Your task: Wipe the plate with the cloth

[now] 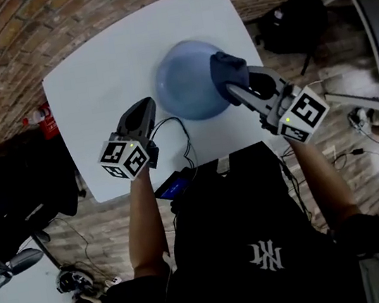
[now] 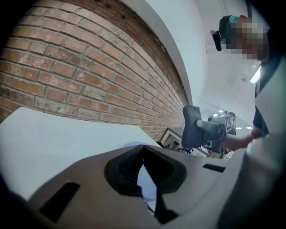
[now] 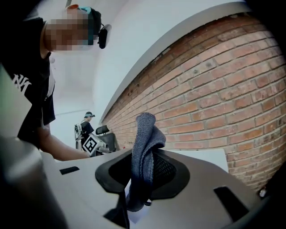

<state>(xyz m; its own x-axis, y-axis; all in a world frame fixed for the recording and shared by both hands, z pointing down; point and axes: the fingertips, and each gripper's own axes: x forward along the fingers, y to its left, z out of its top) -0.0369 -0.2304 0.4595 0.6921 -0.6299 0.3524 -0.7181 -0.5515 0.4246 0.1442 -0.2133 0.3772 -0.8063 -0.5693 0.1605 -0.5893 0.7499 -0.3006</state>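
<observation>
White surface (image 1: 95,98) carries the blue plate (image 1: 181,88) near its far edge. Right gripper (image 3: 142,165) fingers pinch the grey cloth (image 3: 144,129) at the plate's right side. Left gripper (image 2: 143,150) fingers are pressed together, empty. A white monogram (image 1: 267,256) marks the black shirt (image 1: 215,221).

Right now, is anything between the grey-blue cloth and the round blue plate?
No, nothing that shows. The grey-blue woven cloth, pinched in the right gripper, is right at the round blue plate, by its right rim. The shut left gripper sits off to the plate's left.
</observation>
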